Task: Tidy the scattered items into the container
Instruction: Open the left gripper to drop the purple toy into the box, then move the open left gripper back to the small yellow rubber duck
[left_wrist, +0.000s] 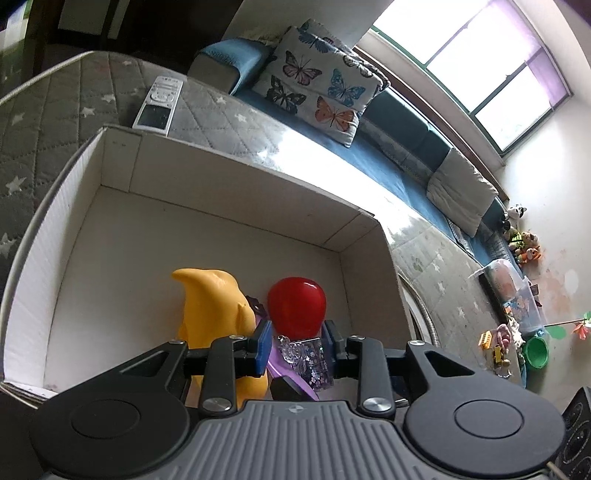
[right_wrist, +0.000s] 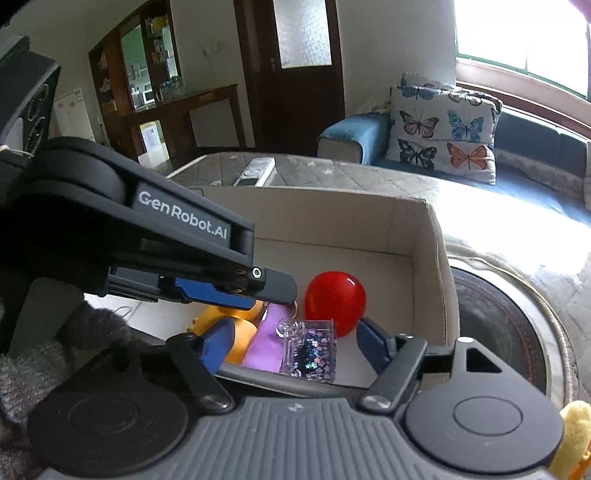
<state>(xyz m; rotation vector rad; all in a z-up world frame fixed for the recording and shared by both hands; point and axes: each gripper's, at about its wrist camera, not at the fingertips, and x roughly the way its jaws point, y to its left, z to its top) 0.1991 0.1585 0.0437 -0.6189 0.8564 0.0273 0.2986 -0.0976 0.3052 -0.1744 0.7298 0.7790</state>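
Glitter case (left_wrist: 314, 363) between open left hand-held gripper (left_wrist: 297, 349)

The box (left_wrist: 207, 177) sits on the surface (left_wrist: 229, 122); inside, by its near right corner, the toy (left_wrist: 214, 310) lies left of the ball (left_wrist: 295, 306), the glitter case (left_wrist: 314, 362) before them. The remote (left_wrist: 159, 103) lies behind the box.

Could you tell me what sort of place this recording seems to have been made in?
Most likely a home living room. A blue sofa carries a butterfly-print cushion, a remote control lies on the quilted cover beyond the cardboard box, and soft toys sit in the corner.
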